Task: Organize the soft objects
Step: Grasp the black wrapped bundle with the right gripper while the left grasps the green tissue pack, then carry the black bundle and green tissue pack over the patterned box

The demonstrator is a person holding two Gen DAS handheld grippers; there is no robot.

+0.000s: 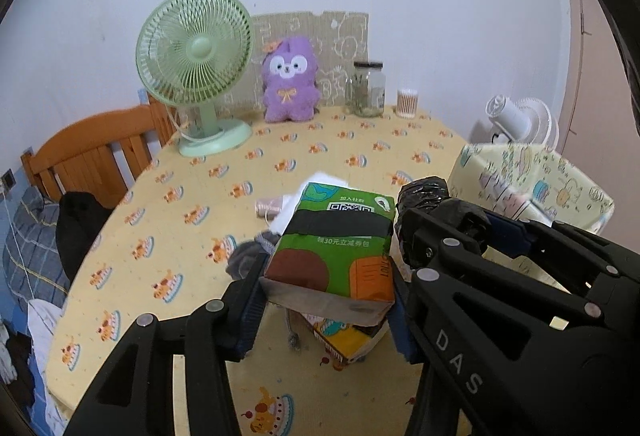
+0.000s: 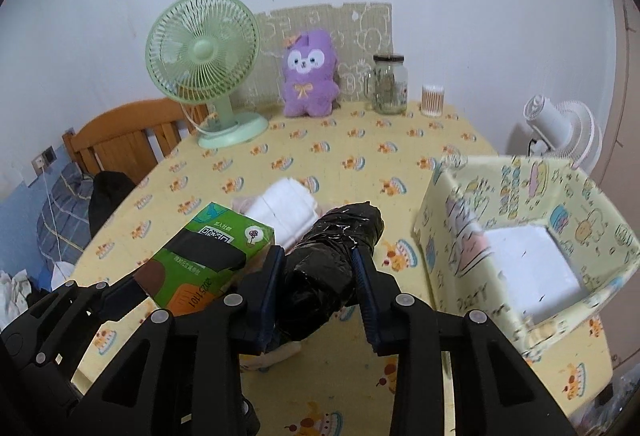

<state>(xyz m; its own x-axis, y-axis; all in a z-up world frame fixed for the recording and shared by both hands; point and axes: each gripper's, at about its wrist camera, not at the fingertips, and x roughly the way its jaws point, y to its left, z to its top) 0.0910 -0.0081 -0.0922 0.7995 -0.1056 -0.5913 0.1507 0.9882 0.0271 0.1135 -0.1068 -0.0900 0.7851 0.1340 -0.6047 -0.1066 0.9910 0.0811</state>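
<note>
The left tongs clench a green rectangular soft tissue pack between both pads, above the yellow-clothed bench. Beside them, the right tongs grip a black crinkled plastic-wrapped roll.

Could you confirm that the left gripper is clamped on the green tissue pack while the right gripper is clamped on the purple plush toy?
Not quite. The right gripper is clamped on the black plastic roll, as the right wrist view shows; the purple plush toy sits untouched at the table's far edge. The left gripper does hold the green tissue pack.
</note>
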